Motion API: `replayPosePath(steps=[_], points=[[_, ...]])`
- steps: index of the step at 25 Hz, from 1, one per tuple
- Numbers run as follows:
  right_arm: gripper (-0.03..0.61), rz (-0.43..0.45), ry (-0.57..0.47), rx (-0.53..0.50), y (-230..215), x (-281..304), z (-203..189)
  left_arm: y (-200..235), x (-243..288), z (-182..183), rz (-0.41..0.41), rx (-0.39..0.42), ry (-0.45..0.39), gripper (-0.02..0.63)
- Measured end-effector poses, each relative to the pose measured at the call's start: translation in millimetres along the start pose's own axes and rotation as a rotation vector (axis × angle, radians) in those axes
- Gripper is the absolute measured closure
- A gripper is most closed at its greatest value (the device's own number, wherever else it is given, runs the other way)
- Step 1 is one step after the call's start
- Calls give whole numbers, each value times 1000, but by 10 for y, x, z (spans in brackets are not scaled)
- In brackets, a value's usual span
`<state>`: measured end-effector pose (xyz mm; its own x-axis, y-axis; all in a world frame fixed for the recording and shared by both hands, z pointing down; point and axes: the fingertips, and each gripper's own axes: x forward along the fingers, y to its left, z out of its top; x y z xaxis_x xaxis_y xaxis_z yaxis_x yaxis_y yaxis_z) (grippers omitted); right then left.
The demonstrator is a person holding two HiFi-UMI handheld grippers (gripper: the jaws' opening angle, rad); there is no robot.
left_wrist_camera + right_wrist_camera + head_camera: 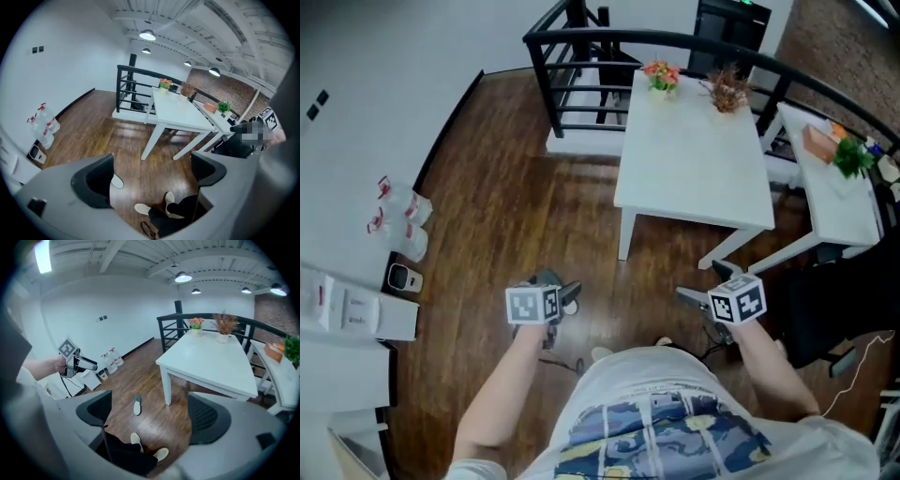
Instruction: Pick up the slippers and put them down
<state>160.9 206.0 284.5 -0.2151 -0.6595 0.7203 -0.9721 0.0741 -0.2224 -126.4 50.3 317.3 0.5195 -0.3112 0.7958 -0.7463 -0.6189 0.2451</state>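
While left gripper (152, 174) and right gripper (151, 416) are gaping empty, we are judging the slipper (137, 405) ahead light, soft, best pinched edgewise.

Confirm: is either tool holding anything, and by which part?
Nothing held. The left tool and right tool both have jaws apart and empty; one slipper lies loose on the floor.

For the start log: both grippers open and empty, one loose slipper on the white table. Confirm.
Not on the table: the right gripper view shows the slipper on the wooden floor beside it. The left gripper and right gripper are open and empty.
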Motion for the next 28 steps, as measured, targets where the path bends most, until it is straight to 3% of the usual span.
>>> replayPosePath(steps=[6,9,12,18,28], points=[[78,-92,-114,151,-1021,-1258,-595,-1579,228,277,-113,130,18,97],[78,-126,-144,183,-1352,-1685,-856,-2099,338,271,-115,175,13,97],[78,-143,-198,206,-1560,-1945,-1011,-2442,387,189,-131,163,15,97],[78,-156,-230,226,-1789,-2022,-1116,-2516,408,302,-103,98,-3,97],[78,-94,-169,175,-1780,-1974,-1100,-2538,368,285,-66,101,12,97]])
